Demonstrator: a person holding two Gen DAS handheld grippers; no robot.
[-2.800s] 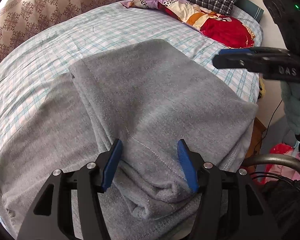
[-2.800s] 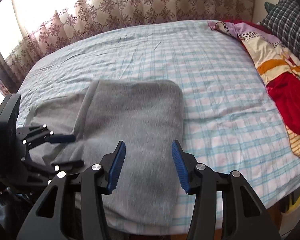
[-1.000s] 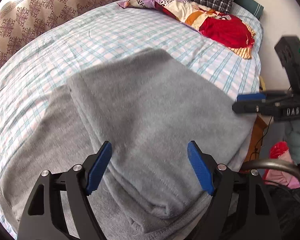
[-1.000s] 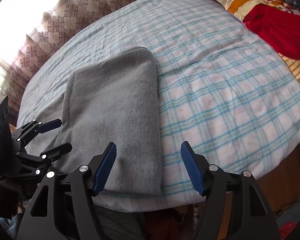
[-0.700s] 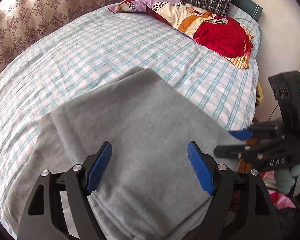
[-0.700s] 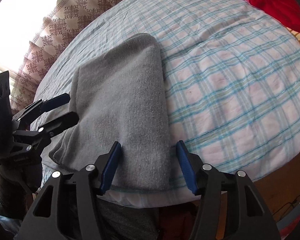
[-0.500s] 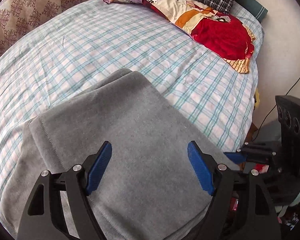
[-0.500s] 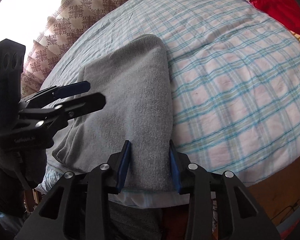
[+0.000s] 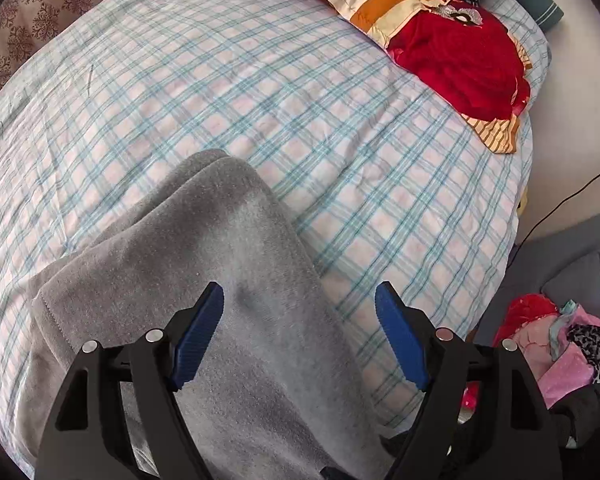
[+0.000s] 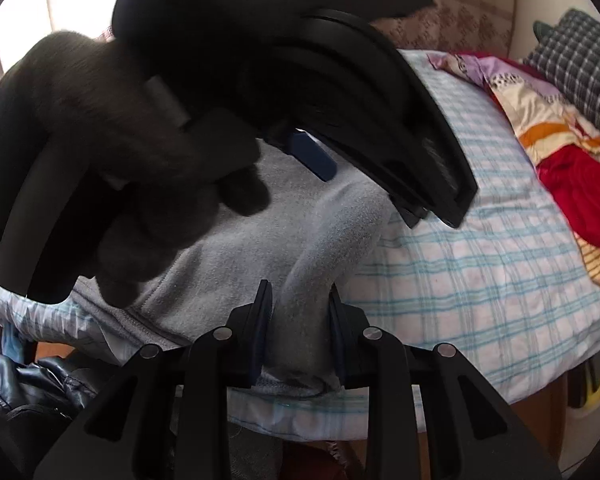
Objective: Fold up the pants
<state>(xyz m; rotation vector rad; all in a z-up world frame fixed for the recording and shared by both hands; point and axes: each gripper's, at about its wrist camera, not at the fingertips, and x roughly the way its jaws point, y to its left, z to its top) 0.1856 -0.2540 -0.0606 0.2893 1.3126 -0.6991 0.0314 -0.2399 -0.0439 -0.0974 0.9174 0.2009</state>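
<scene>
While a gloved hand and the left gripper blot out half the right wrist view — right gripper closing on a gray pants fold, left gripper's jaws spread, empty, pants' near edge cut off.

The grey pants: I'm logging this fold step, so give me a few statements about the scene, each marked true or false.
1. The grey pants lie on a checked bedsheet. True.
2. The right tool has pants fabric between its pads. True; its jaws are closing.
3. The left tool is clamped on the pants. False: it is open above them.
4. A red cloth covers the pants. False: it lies apart, near the plaid pillow.
</scene>
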